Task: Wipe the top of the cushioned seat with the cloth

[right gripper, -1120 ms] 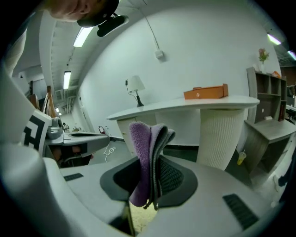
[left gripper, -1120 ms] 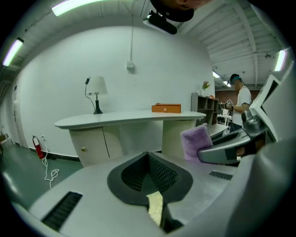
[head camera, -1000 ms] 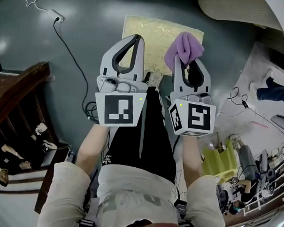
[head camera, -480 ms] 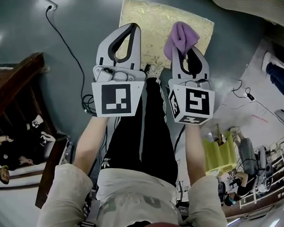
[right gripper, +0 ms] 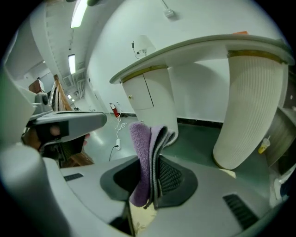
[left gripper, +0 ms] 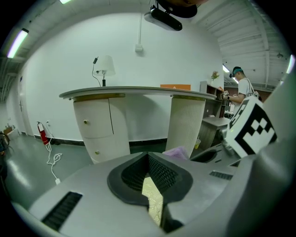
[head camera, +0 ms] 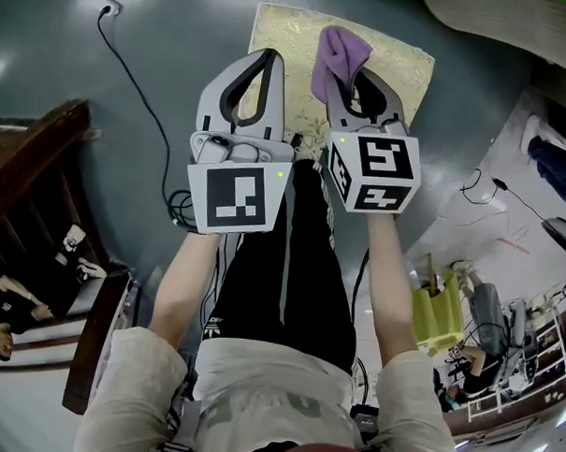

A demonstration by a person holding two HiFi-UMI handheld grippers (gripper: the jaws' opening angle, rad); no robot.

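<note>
A cushioned seat [head camera: 310,44] with pale gold patterned fabric stands on the floor ahead, partly hidden by both grippers. My right gripper [head camera: 341,68] is held above it, shut on a folded purple cloth [head camera: 339,52] that sticks up from the jaws; the cloth [right gripper: 148,157] fills the middle of the right gripper view. My left gripper [head camera: 264,62] hovers beside it over the seat's left part, jaws shut with nothing between them. A strip of gold seat fabric [left gripper: 152,196] shows through the left jaws.
A black cable [head camera: 143,102] runs across the grey floor at left. A dark wooden stair rail [head camera: 33,163] stands at far left. A white counter [left gripper: 138,95] with a ribbed column [left gripper: 185,122] lies ahead. People and clutter sit at the right edge.
The seat has come closer under both grippers. The right gripper with the cloth has shifted left and forward, nearer to the left gripper.
</note>
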